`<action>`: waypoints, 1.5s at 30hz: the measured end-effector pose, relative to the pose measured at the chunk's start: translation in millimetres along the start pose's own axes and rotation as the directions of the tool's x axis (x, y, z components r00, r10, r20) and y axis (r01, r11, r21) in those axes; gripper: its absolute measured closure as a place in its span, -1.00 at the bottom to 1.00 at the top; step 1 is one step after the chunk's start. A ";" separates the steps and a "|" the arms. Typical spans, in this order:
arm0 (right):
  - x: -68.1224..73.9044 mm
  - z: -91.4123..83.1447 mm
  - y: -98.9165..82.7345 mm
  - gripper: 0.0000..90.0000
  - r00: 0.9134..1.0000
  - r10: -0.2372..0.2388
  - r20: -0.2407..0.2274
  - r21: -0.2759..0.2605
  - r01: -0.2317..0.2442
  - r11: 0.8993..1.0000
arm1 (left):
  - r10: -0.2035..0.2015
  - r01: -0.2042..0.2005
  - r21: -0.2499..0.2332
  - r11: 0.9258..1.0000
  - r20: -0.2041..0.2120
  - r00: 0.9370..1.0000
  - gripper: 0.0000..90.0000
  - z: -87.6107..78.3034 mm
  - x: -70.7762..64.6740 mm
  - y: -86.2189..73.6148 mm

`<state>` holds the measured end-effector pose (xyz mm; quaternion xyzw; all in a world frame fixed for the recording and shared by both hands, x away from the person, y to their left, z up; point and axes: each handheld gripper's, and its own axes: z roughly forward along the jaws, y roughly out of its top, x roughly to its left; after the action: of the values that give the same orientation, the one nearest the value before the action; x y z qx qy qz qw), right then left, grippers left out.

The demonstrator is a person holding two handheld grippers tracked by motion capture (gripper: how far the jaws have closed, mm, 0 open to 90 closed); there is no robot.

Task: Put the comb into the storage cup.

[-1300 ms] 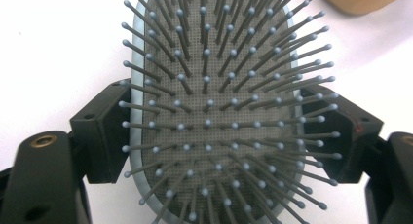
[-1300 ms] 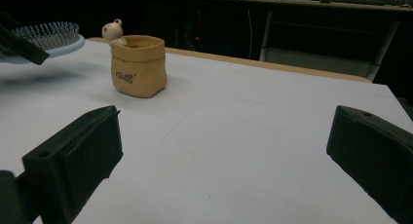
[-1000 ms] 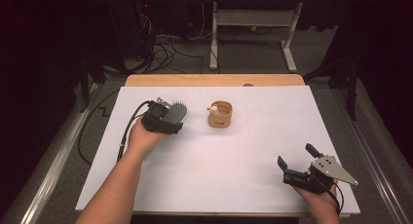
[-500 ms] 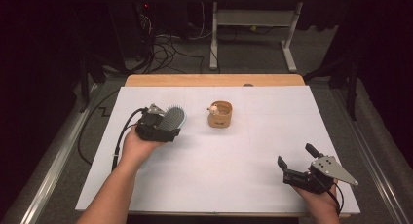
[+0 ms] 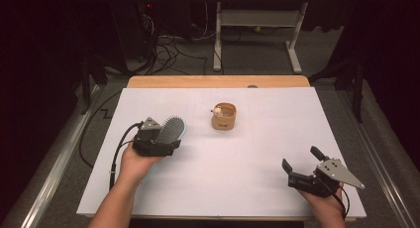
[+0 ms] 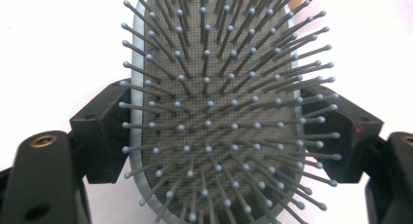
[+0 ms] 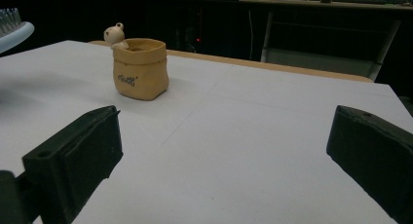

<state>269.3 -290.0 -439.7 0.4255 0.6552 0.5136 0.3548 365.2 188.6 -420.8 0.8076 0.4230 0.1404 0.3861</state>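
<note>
My left gripper (image 5: 159,139) is shut on a pale blue hairbrush (image 5: 171,130) at the left middle of the white table. In the left gripper view the brush head (image 6: 214,107), grey pad and ball-tipped bristles facing the camera, sits clamped between both black jaws. A small tan sack-shaped pot with a little bear figure (image 5: 224,116) stands upright at the table's centre back; it also shows in the right gripper view (image 7: 140,68). My right gripper (image 5: 303,164) rests near the front right edge, jaws wide apart with nothing between them.
The white sheet covers a wooden table (image 5: 218,82) whose bare far edge shows at the back. Cables (image 5: 168,44) and a desk frame (image 5: 257,34) lie on the floor beyond. Metal rails run along both sides of the table.
My left hand has carried the hairbrush toward the near side and slightly down, away from the tan pot. The right gripper has stayed where it was.
</note>
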 end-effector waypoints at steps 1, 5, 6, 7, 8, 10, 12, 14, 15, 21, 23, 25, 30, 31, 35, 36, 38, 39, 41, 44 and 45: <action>-0.2 -0.1 0.0 -1.00 1.000 0.004 0.000 -0.001 -0.004 1.000 | -0.006 0.006 -0.012 1.000 0.004 1.000 -0.55 -1.5 -0.3 -1.9; 0.8 0.0 0.1 -1.00 1.000 0.001 -0.001 0.000 -0.001 1.000 | -0.016 0.016 -0.040 0.999 0.007 1.000 -0.55 -6.1 -2.6 -5.6; 1.5 0.1 0.1 -1.00 1.000 -0.003 -0.003 0.001 0.003 1.000 | -0.016 0.016 -0.050 0.999 0.002 1.000 -0.55 -7.6 -4.2 -5.9; 1.7 0.2 0.0 -1.00 1.000 -0.004 -0.003 0.002 0.004 1.000 | -0.014 0.014 -0.054 0.998 -0.003 1.000 -0.55 -8.4 -5.2 -5.8; 1.7 0.2 0.0 -1.00 1.000 -0.004 -0.003 0.002 0.004 1.000 | -0.009 0.009 -0.060 0.998 -0.004 1.000 -0.55 -9.6 -6.3 -5.8; 2.0 0.4 -0.1 -1.00 1.000 -0.006 -0.002 0.003 0.006 1.000 | -0.010 0.010 -0.081 0.997 0.004 1.000 -0.55 -12.1 -8.0 -6.5; 1.9 0.3 0.0 -1.00 1.000 -0.007 -0.001 0.003 0.007 1.000 | 0.006 -0.006 -0.089 0.996 0.003 1.000 -0.55 -14.8 -10.8 -7.8; 1.7 0.4 0.0 -1.00 1.000 -0.008 -0.001 0.003 0.008 1.000 | 0.014 -0.013 -0.092 0.996 0.006 1.000 -0.55 -14.9 -11.2 -8.6; 1.7 0.4 0.0 -1.00 1.000 -0.009 0.001 0.004 0.009 1.000 | 0.015 -0.014 -0.092 0.996 0.011 1.000 -0.55 -14.6 -11.6 -9.5; 2.2 0.5 0.2 -1.00 1.000 -0.012 0.001 0.003 0.012 1.000 | 0.014 -0.012 -0.100 0.995 0.020 1.000 -0.55 -14.1 -13.3 -12.2; 2.0 0.4 0.2 -1.00 1.000 -0.011 0.001 0.003 0.011 1.000 | 0.011 -0.008 -0.105 0.994 0.023 1.000 -0.55 -14.2 -13.4 -12.5; 2.0 0.1 0.2 -1.00 1.000 -0.011 0.001 0.002 0.011 1.000 | 0.011 -0.009 -0.109 0.994 0.020 1.000 -0.55 -14.1 -13.5 -13.5; 1.9 -0.5 0.5 -1.00 1.000 -0.010 0.000 0.000 0.010 1.000 | 0.009 -0.005 -0.121 0.993 0.033 0.999 -0.55 -13.5 -13.6 -15.5; 1.7 -0.7 0.7 -1.00 1.000 -0.011 -0.001 -0.002 0.011 1.000 | 0.013 -0.008 -0.133 0.991 0.035 0.999 -0.55 -14.4 -14.7 -15.6; 1.5 -0.5 0.7 -1.00 1.000 -0.010 -0.002 -0.001 0.010 1.000 | 0.015 -0.007 -0.157 0.988 0.050 0.999 -0.55 -17.0 -16.1 -15.5; 1.6 -0.5 0.7 -1.00 1.000 -0.010 -0.003 -0.001 0.010 1.000 | 0.018 -0.009 -0.167 0.986 0.053 0.998 -0.55 -18.0 -17.1 -15.4; 1.7 -0.6 0.7 -1.00 1.000 -0.010 -0.003 -0.001 0.010 1.000 | 0.024 -0.013 -0.184 0.983 0.058 0.998 -0.55 -20.0 -18.8 -15.3; 1.6 -0.6 0.7 -1.00 1.000 -0.010 -0.004 -0.001 0.010 1.000 | 0.025 -0.014 -0.193 0.981 0.056 0.998 -0.55 -21.0 -19.5 -15.4; 1.2 -0.8 0.8 -1.00 1.000 -0.010 -0.004 -0.003 0.010 1.000 | 0.031 -0.018 -0.213 0.977 0.054 0.998 -0.55 -23.0 -20.8 -15.5; 1.1 -0.9 0.9 -1.00 1.000 -0.010 -0.004 -0.004 0.010 1.000 | 0.041 -0.027 -0.230 0.973 0.056 0.998 -0.55 -24.6 -22.2 -15.6; 1.2 -0.9 0.9 -1.00 1.000 -0.010 -0.005 -0.004 0.010 1.000 | 0.044 -0.031 -0.234 0.972 0.053 0.998 -0.55 -25.0 -23.0 -15.7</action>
<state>268.2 -289.2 -438.7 0.4205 0.6572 0.5140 0.3565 328.5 188.5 -413.5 0.7684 0.3768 0.1728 0.4876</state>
